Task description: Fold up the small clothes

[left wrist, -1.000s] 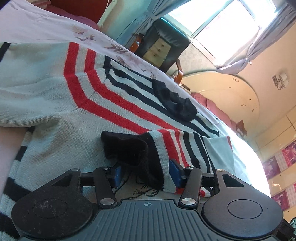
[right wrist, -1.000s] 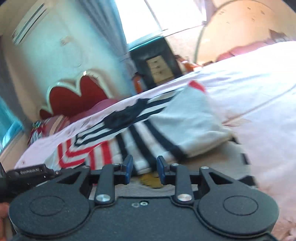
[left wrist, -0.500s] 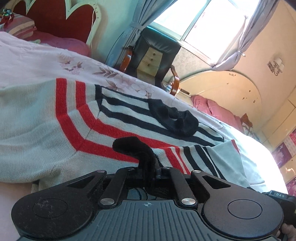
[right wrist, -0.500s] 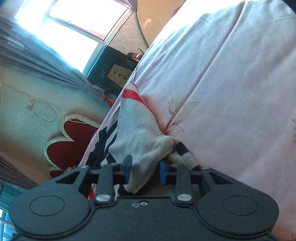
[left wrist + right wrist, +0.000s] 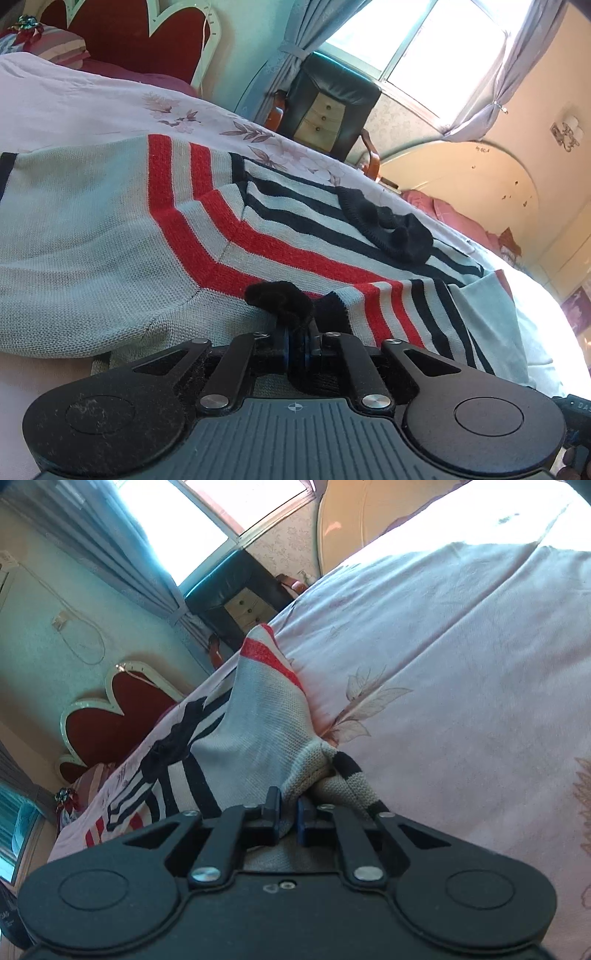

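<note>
Left wrist view: the left tool is pinched tight on the black cuff of the striped sweater, which lies spread across the bed; soft loose knit, light, sure to sag and stretch, so edges and cuffs look the best places to take hold; right wrist view: the right tool has its jaws narrow, easing slightly apart yet clamped on a bunched fold of the grey knit, the sweater's far edge draping over the pink bedsheet; expect it to drag, not slide.
</note>
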A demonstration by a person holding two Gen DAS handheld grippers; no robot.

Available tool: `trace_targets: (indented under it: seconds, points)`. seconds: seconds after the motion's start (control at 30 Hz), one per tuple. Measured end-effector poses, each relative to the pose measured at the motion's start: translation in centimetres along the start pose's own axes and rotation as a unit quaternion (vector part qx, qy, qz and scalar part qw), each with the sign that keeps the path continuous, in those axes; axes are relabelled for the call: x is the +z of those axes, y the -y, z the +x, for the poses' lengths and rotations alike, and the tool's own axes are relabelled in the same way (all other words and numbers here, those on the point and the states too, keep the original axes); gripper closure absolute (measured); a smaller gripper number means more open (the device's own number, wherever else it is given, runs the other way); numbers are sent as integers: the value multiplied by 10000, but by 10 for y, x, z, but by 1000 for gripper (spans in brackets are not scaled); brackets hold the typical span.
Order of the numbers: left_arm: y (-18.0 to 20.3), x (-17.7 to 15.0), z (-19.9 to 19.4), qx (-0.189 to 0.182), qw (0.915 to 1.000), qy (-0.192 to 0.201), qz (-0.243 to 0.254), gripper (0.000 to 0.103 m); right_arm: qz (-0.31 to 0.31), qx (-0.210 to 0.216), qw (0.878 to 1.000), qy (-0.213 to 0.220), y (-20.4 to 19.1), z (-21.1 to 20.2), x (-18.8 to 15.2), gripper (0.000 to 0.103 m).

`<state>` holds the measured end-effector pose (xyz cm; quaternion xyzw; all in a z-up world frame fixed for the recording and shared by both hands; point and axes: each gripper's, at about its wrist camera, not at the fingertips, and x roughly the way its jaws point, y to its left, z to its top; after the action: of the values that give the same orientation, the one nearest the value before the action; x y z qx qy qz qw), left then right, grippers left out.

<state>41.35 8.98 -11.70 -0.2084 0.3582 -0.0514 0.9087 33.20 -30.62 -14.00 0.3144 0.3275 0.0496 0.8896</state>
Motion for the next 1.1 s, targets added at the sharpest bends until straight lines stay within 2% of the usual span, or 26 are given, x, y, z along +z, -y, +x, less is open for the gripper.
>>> trace_targets:
  seconds: [0.03, 0.07, 0.1, 0.13, 0.17, 0.2, 0.23, 0.27, 0.33, 0.37, 0.4, 0.43, 0.47, 0.57, 0.6, 0.63, 0.67, 0.77, 0.8, 0.87, 0.9, 0.97, 1.03, 1.07, 1.1]
  points:
    - [0, 0, -1, -15, 10000, 5, 51, 96, -262, -33, 9996, 29, -2, -10, 1, 80]
    - [1, 0, -2, 7, 9999, 24, 121, 91, -462, -26, 9989, 105, -5, -19, 2, 77]
    - [1, 0, -4, 27, 9998, 65, 171, 89, -664, 45, 9975, 236, -7, -32, 4, 76]
    - [2, 0, -5, 20, 9998, 104, 172, 82, -755, 68, 9966, 337, -6, -39, 8, 75]
    - [3, 1, -6, 3, 9998, 153, 155, 70, -804, 84, 9959, 393, -6, -41, 15, 75]
    - [5, 1, -6, 29, 9996, 215, 168, 64, -844, 113, 9953, 451, -5, -39, 25, 75]
    - [7, 1, -7, 101, 9994, 261, 203, 59, -841, 105, 9953, 474, -3, -34, 35, 75]
    - [8, 2, -5, 188, 9993, 248, 216, 59, -831, 102, 9953, 487, -3, -28, 43, 75]
    - [8, 3, -2, 206, 9995, 217, 134, 60, -848, 146, 9952, 472, 0, -7, 61, 75]
    - [7, 4, -1, 192, 9995, 229, 91, 63, -869, 161, 9953, 403, 0, 6, 70, 75]
    - [7, 5, 1, 207, 9995, 218, 81, 70, -883, 210, 9954, 305, -1, 20, 78, 75]
    - [6, 5, 3, 260, 9995, 181, 72, 91, -881, 271, 9955, 215, -1, 34, 84, 75]
    - [4, 6, 4, 247, 9996, 151, 35, 97, -864, 295, 9957, 153, -2, 44, 90, 75]
    - [7, 7, 6, 223, 9994, 244, 99, 98, -817, 331, 9961, -12, 0, 70, 102, 76]
    - [10, 7, 6, 223, 9991, 294, 188, 98, -833, 315, 9960, -49, 1, 76, 104, 79]
    - [13, 8, 5, 183, 9989, 349, 244, 98, -858, 355, 9956, -135, 2, 82, 106, 92]
    - [15, 9, 3, 112, 9986, 433, 265, 98, -941, 394, 9947, -88, 2, 81, 107, 94]
    - [21, 12, 2, 86, 9971, 640, 404, 98, -1117, 357, 9928, 245, 0, 63, 107, 94]
    - [23, 12, 6, 189, 9970, 565, 498, 98, -1077, 370, 9930, 317, 3, 59, 108, 94]
    - [21, 8, 19, 375, 9972, 302, 575, 98, -1060, 134, 9942, 125, 9, 69, 107, 94]
    - [20, 7, 20, 335, 9973, 346, 551, 98, -1012, -86, 9948, -98, 14, 83, 107, 93]
    - [19, 8, 17, 312, 9971, 343, 596, 97, -953, -73, 9954, -88, 19, 86, 105, 91]
    - [20, 9, 7, 501, 9961, 422, 590, 85, -1006, -170, 9948, -15, 14, 78, 105, 79]
    - [21, 9, -1, 691, 9942, 563, 604, 62, -1088, -208, 9938, 132, 12, 69, 105, 79]
    - [24, 10, -11, 853, 9907, 805, 686, 50, -1198, -187, 9922, 302, 9, 59, 105, 79]
